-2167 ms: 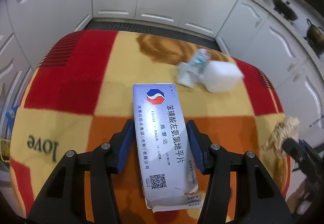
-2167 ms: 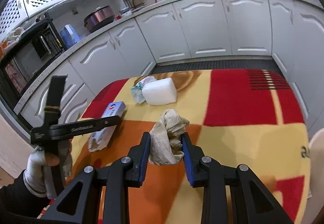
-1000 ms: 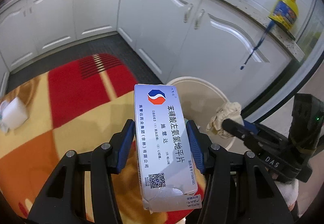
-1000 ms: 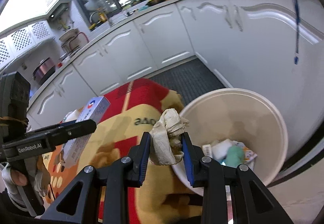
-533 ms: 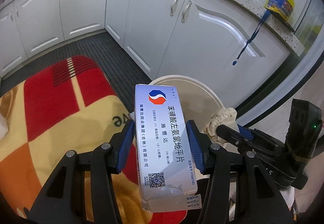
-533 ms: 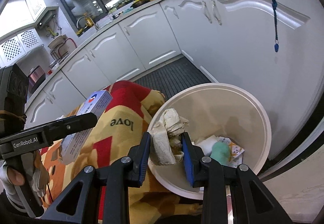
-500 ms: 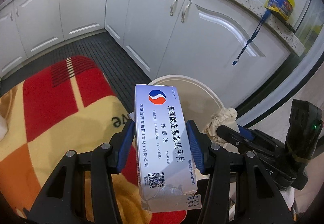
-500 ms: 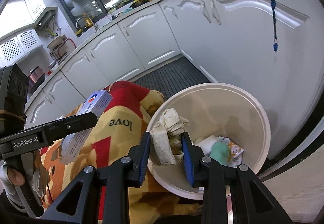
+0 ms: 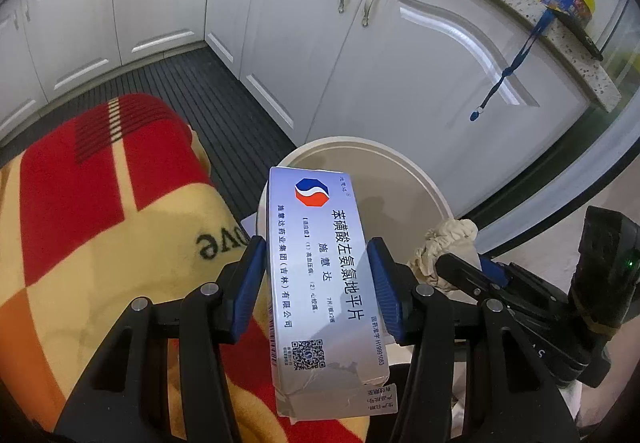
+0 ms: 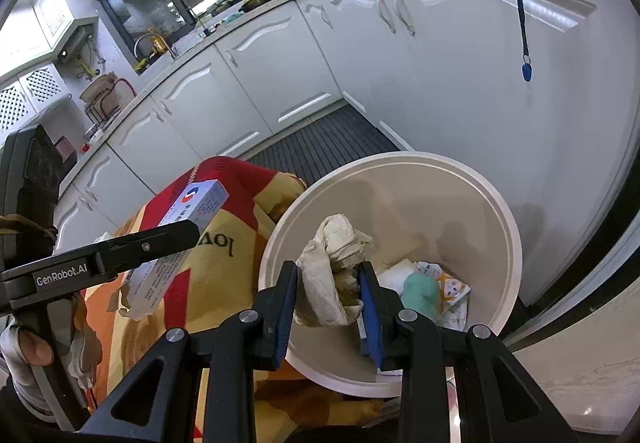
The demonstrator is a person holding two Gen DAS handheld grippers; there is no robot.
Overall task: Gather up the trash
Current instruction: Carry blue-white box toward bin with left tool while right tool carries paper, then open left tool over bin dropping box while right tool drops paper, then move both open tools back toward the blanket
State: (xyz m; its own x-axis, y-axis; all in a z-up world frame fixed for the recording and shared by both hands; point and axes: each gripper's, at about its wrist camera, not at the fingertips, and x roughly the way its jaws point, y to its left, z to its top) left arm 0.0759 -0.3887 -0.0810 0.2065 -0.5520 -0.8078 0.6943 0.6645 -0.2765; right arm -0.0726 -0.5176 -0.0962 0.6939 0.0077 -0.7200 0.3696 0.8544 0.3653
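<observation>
Hovering over the bin (image 10: 508,227) at lower right, the right gripper (image 10: 329,297) clamps a crumpled tissue (image 10: 332,275); the left gripper (image 9: 318,283) grips a box (image 9: 320,263); each should release only once centred inside the rim.

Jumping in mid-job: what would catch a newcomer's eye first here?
The blue-and-white medicine box clamped in the left gripper, poised by the rim of the white trash bin. Then the crumpled tissue pinched in the right gripper right over the bin, which already holds scraps.
</observation>
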